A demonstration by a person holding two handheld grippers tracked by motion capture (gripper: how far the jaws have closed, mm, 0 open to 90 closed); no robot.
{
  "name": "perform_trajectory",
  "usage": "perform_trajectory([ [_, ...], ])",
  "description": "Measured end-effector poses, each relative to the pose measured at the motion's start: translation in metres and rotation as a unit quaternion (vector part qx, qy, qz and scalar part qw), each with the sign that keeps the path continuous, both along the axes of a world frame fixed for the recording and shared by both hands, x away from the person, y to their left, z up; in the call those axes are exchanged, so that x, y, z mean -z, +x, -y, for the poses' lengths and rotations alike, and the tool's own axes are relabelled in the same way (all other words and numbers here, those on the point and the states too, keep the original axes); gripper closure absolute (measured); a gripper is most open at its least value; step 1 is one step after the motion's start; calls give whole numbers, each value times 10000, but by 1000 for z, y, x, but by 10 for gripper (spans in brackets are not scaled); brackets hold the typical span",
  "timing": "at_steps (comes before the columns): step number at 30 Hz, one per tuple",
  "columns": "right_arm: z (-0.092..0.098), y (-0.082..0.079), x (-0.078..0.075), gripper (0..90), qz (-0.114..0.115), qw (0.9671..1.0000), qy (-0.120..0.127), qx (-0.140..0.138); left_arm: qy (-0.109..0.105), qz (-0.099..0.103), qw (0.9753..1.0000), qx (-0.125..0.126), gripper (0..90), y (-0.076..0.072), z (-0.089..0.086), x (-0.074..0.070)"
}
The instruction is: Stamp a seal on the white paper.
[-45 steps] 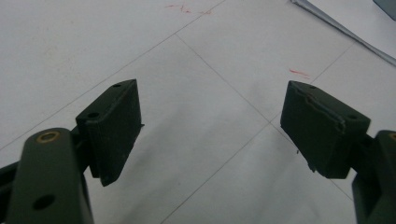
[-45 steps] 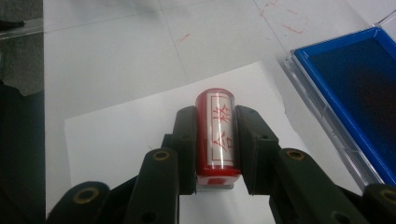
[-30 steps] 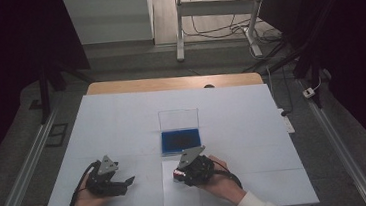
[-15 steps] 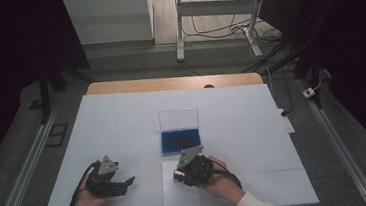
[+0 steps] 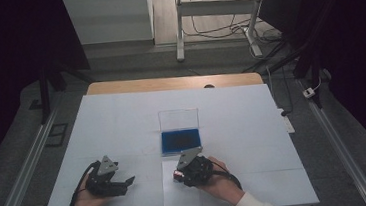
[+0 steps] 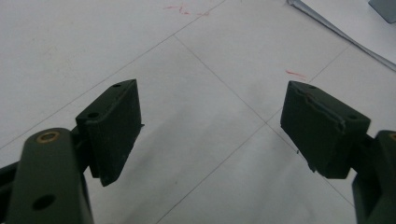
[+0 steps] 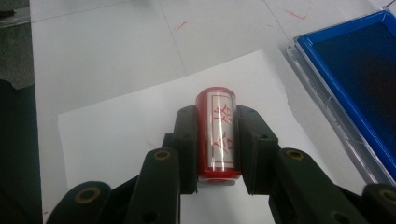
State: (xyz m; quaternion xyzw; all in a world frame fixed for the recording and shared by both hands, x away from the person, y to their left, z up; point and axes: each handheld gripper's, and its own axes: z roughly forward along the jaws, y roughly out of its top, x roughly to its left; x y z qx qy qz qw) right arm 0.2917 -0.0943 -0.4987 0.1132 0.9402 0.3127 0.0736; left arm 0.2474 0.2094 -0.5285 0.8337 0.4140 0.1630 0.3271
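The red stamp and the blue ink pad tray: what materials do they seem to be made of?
Red stamp: probably glossy plastic; a straight highlight runs along its smooth barrel, under a clear-looking sleeve. Blue ink pad tray: clear hard plastic rim, judging by its transparent edges; the dark blue pad inside looks matte, perhaps felt.

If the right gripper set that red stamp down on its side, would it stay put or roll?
It would probably roll: the stamp looks like a smooth cylinder, and the paper sheet under it lies flat. Its glossy shell may be slippery, though the right gripper grips it on both sides. It seems stiff and light, given its hard plastic look.
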Motion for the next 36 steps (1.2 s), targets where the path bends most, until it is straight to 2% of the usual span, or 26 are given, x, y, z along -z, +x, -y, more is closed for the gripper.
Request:
perform_trajectory([
  [17,0,1,1,703,-25,10000,2,11,-3,-3,10000,-10,207,0,0,0],
  [27,0,-1,1,701,52,10000,-21,-13,3,-3,10000,-1,207,0,0,0],
  [36,5,0,-3,694,39,9998,157,-134,20,-11,10000,-1,207,1,-1,1],
])
